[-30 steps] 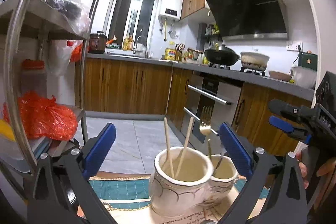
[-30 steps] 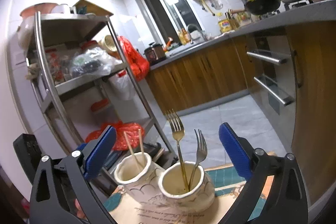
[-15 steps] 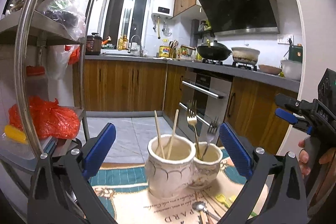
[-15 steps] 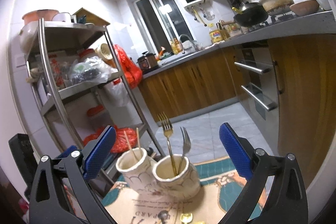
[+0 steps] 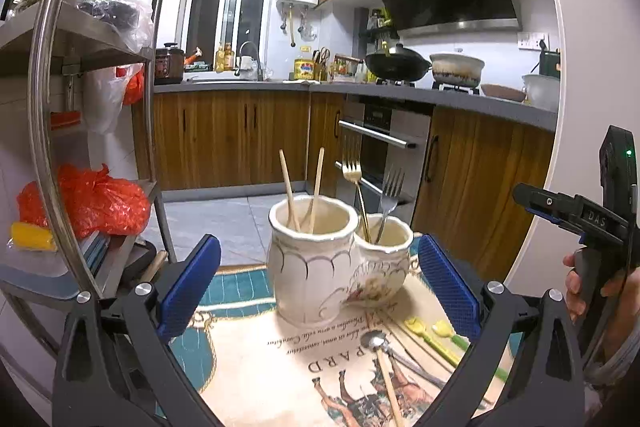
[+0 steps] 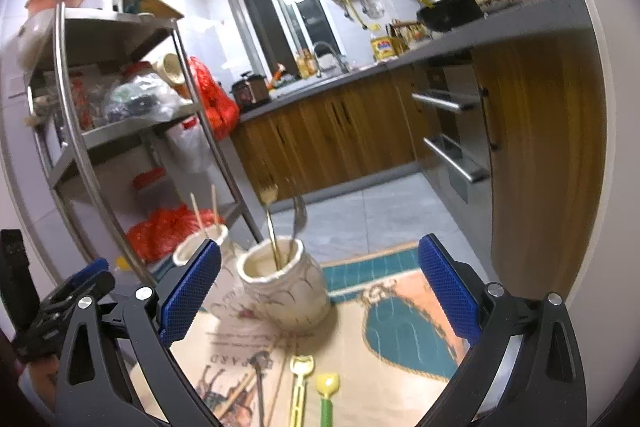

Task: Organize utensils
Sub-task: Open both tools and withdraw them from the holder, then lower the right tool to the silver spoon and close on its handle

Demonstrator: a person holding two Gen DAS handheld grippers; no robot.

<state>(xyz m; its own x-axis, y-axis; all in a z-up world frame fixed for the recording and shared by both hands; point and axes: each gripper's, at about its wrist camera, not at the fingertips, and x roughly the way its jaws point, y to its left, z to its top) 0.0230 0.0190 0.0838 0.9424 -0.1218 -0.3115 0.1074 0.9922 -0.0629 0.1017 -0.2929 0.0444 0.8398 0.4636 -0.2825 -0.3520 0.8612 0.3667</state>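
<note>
The left gripper (image 5: 318,279) is hovering with its blue-padded jaws spread wide and gripping nothing, and the right gripper (image 6: 318,281) is hanging the same way, jaws wide apart and empty.

In the left wrist view, the cream ceramic double utensil holder (image 5: 336,263) is standing upright at the middle of the frame on the printed cloth mat with teal border (image 5: 248,355), which is covering the counter. Its taller left cup is holding two pale wooden chopsticks (image 5: 302,191), leaning apart at 12 o'clock. Its shorter right cup is holding a gold metal fork (image 5: 357,195) and a silver metal fork (image 5: 387,199), tines up.

On the mat at 5 o'clock from the holder, a silver-bowled spoon with a wooden handle (image 5: 380,359) is lying flat, and just beside it at its 3 o'clock two yellow-tipped plastic utensils with green handles (image 5: 436,339) are lying side by side.

Printed writing on the mat is reading upside down: large letters "PARD" and a line of small script too fine to make out.

At 3 o'clock, a hand (image 5: 592,291) is holding the other gripper's black handle, which is carrying the letters "DAS".

The right wrist view is blurring slightly; the holder is sitting between the jaws there.
</note>
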